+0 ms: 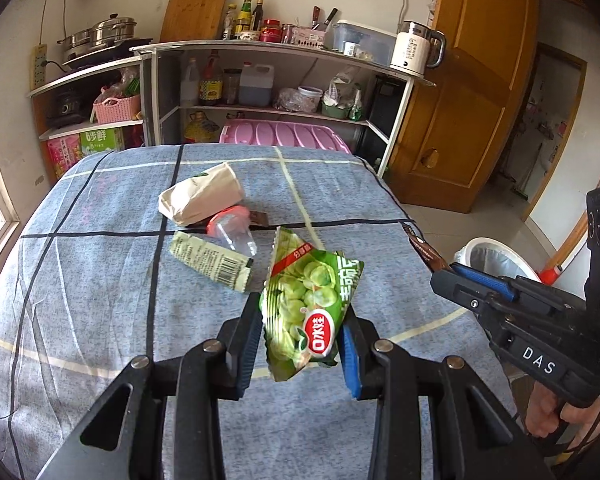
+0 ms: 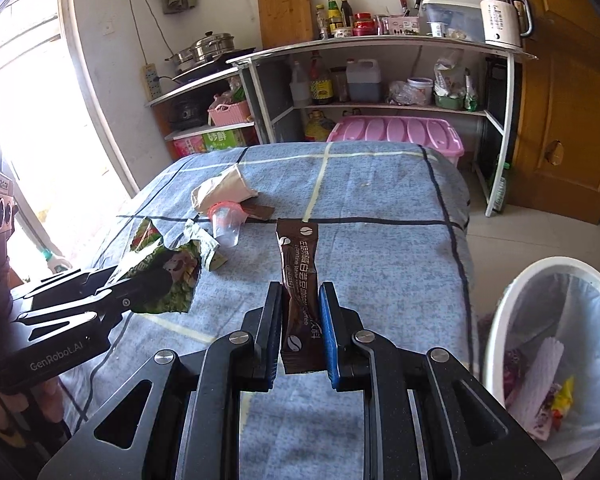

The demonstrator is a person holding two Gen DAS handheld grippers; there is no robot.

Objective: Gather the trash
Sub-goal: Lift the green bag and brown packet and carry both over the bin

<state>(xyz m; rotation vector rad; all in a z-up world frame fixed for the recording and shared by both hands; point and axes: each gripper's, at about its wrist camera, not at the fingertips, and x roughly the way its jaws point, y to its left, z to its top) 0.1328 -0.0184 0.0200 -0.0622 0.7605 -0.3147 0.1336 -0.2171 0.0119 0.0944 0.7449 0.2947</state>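
A home kitchen: shelves (image 1: pixel 268 46) hold pots (image 1: pixel 100 36), sauce bottles (image 1: pixel 246 14) and a kettle (image 1: pixel 416 50).

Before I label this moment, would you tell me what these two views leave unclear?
- Trash bin: cut off by the right wrist view's edge; the right gripper hides most of it in the left wrist view.
- Brown wrapper under the paper bag: mostly covered.
- Shelf bottle labels: too small.

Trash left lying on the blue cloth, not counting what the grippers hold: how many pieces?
4: a crumpled paper cup farthest back, a clear plastic cup against it, a brown wrapper beside that, and a pale green wrapper nearest. Smaller scraps may hide underneath.
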